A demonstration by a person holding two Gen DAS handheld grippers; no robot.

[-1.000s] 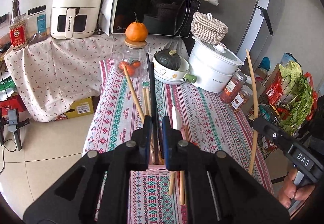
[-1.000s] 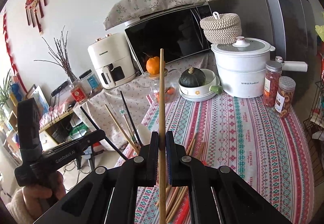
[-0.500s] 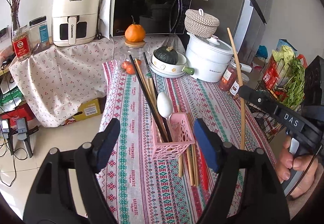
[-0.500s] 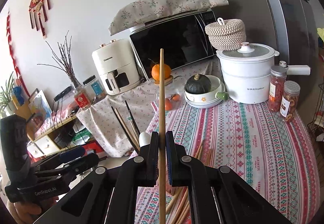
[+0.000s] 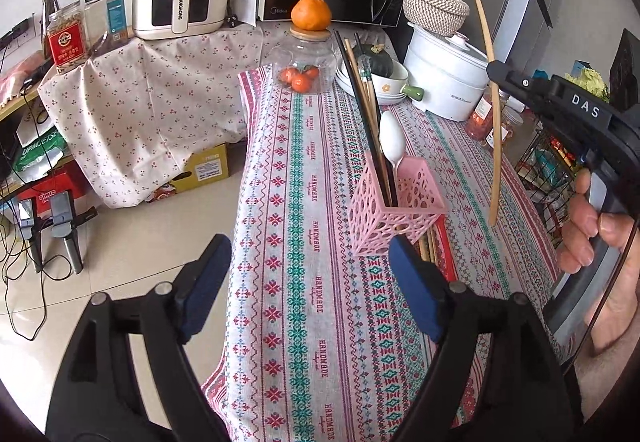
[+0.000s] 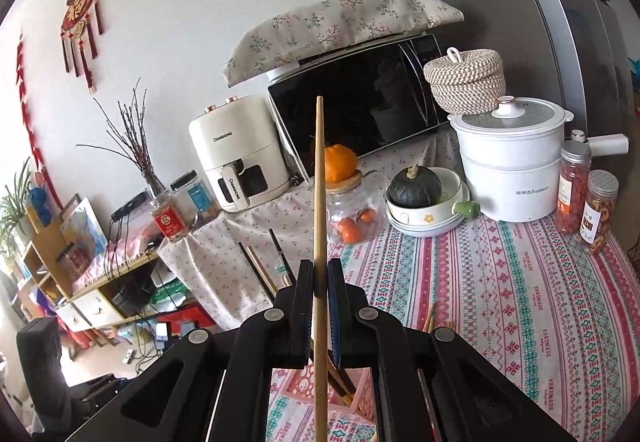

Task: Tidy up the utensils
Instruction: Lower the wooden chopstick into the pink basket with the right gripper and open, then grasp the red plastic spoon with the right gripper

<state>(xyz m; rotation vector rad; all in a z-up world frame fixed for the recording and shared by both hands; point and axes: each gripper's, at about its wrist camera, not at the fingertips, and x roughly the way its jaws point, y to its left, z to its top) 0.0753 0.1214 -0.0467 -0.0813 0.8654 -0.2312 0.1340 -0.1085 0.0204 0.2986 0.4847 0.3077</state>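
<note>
**Claws and utensil holder on the patterned bench**

Your left claw [image 5: 308,286] hangs above the bench [image 5: 304,322] with its jaws opening and nothing between them; the blue pads [image 5: 204,286] stand well apart. Just beyond it, the pink holder [image 5: 394,212] stands on the cloth, holding dark and wooden chopsticks [image 5: 362,98] and a white spoon [image 5: 392,140], all leaning away from you. More chopsticks lie flat beside the holder's right wall. Your right claw [image 6: 320,282] is clamped on a single wooden chopstick [image 6: 319,182], held upright above the holder; your hand [image 5: 596,242] grips its handle.
</note>
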